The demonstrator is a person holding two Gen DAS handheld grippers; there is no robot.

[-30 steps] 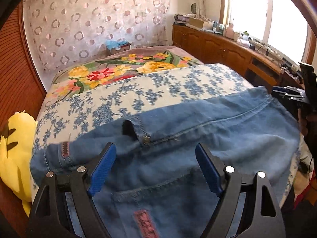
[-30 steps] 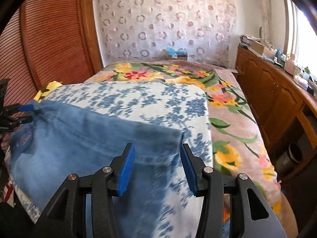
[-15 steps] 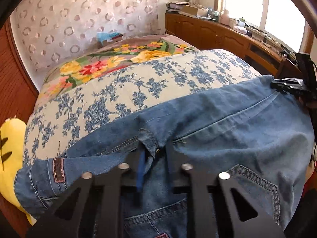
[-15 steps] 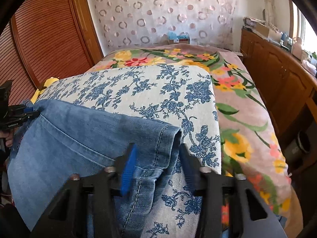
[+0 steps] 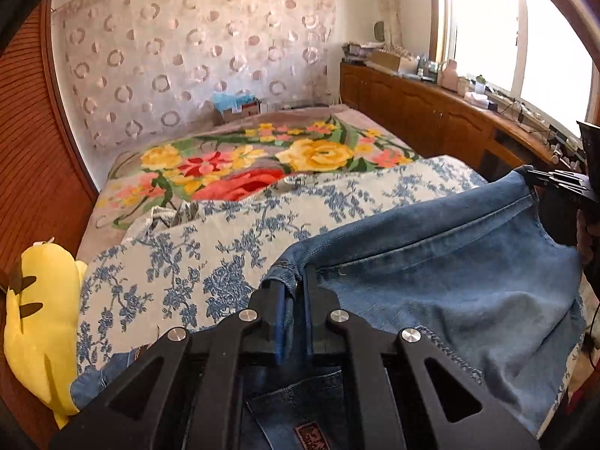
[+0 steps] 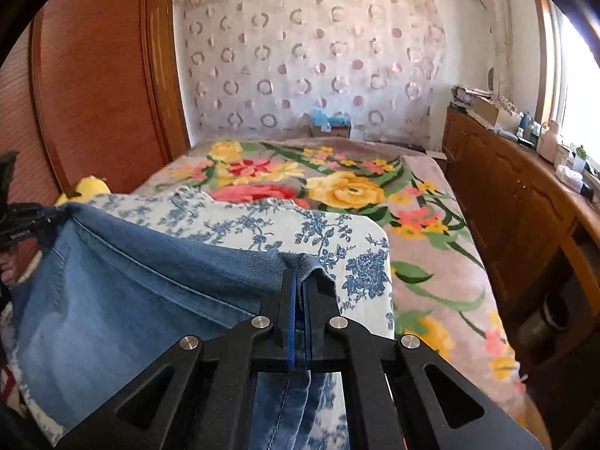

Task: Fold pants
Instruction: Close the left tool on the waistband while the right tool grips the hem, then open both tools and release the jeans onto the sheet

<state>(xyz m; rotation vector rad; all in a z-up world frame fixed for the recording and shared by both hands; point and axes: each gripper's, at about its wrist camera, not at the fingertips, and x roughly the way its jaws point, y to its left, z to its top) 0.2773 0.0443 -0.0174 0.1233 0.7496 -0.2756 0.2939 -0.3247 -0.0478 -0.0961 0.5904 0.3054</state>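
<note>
The pants [image 5: 442, 262], blue denim, lie across the near end of the bed [image 5: 232, 172], on a blue-flowered cloth [image 5: 195, 262] that covers the bed's floral blanket [image 5: 318, 153]. The upper edge of the denim now hangs raised between the two claws and is stretched into a nearly straight line; the lower part with its pocket and leather patch rests beneath the left claw.

Change of state: one second ago both claws stood wide above the fabric. Half a second ago they had narrowed onto it. Now both are clamped.

- Left claw [image 5: 291, 288]: clamped on a bunched fold of the pants' edge, with denim pinched between the blue pads.
- Right claw [image 6: 299, 281]: clamped on the hem corner at the other end of the same edge, which folds over the fingertips.

Each claw is visible at the far side of the other's view, confirming that the edge spans between them.

Judgement: the grasp step is complete and the lift has begun. The likely next step is to carry the held edge over the remaining fabric. Both claws should travel together to keep the edge taut; uneven motion could skew the fold.

A yellow plush toy [image 5: 41, 315] lies at the bed's left side, apart from the pants.
</note>
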